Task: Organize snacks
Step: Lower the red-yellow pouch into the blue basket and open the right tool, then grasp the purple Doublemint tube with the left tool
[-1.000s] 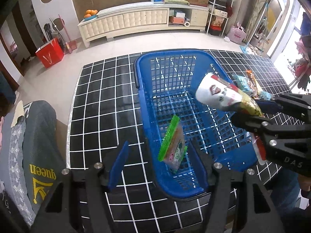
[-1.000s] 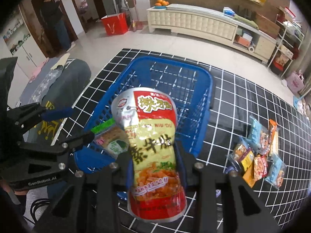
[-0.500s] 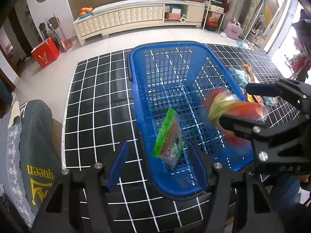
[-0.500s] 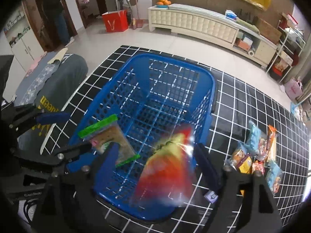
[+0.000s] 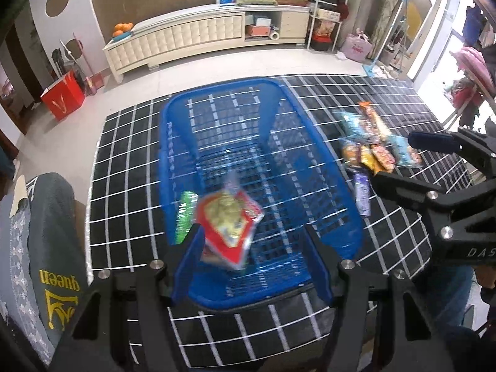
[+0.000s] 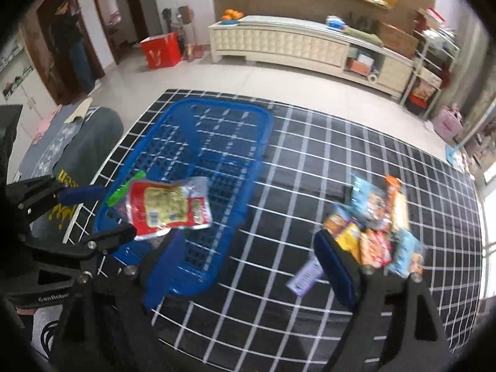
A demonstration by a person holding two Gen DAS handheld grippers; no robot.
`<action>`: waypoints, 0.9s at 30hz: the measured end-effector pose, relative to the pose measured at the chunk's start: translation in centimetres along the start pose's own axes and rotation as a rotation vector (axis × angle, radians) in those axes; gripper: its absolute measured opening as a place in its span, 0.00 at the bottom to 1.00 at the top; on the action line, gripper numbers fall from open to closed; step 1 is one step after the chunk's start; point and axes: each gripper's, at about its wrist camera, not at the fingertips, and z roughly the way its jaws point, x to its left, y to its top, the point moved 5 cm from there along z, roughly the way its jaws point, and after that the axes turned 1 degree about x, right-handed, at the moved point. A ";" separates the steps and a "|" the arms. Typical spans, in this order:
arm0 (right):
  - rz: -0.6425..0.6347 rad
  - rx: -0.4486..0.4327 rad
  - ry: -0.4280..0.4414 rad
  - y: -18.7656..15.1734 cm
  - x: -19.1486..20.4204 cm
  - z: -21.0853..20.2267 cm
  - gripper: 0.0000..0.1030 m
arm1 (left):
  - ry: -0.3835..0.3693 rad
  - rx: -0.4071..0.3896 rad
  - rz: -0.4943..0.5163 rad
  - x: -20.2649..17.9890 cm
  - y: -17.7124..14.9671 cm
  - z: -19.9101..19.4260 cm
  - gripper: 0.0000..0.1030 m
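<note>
A blue basket (image 5: 223,90) (image 6: 217,104) stands on the black grid mat. Inside, at its near end, a red and yellow snack bag (image 5: 229,220) (image 6: 167,207) lies blurred, partly over a green-edged bag (image 5: 184,214) (image 6: 125,190). My left gripper (image 5: 251,228) (image 6: 119,210) is open above the basket's near end, holding nothing. My right gripper (image 6: 249,238) (image 5: 393,158) has its jaws opening, with nothing between them; it sits between the basket and a pile of several snack packets (image 5: 369,145) (image 6: 375,226). A purple packet (image 5: 361,195) (image 6: 305,276) lies beside the pile.
A grey garment with yellow lettering (image 5: 52,248) lies left of the mat (image 5: 124,155). Beyond the mat are bare tiles, a cream sideboard (image 5: 186,40) and a red bag (image 5: 63,99). A person (image 6: 74,52) stands in a far doorway.
The right gripper let go of the red and yellow bag, which dropped into the basket. It then opened wide and swung right toward the snack pile. The left gripper shifted rightward along the basket.
</note>
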 end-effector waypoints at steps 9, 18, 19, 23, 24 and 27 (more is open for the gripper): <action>0.103 -0.027 -0.036 -2.9 -7.3 -3.5 0.86 | -0.042 -0.016 0.041 -7.3 1.4 -0.9 0.59; 0.175 -0.024 -0.061 -6.0 -13.5 -4.6 0.86 | -0.079 0.002 0.113 -14.8 2.5 0.5 0.59; 0.187 -0.019 -0.063 -6.5 -14.4 -4.4 0.86 | -0.081 0.007 0.122 -15.6 2.5 0.9 0.60; 0.225 0.007 -0.063 -8.2 -17.0 -3.4 0.86 | -0.094 0.033 0.145 -18.2 2.7 2.7 0.66; 0.234 0.016 -0.065 -8.7 -17.6 -3.1 0.86 | -0.094 0.044 0.153 -18.9 2.7 3.4 0.66; 0.250 0.039 -0.067 -9.9 -19.1 -1.9 0.86 | -0.091 0.080 0.162 -20.1 2.5 5.6 0.66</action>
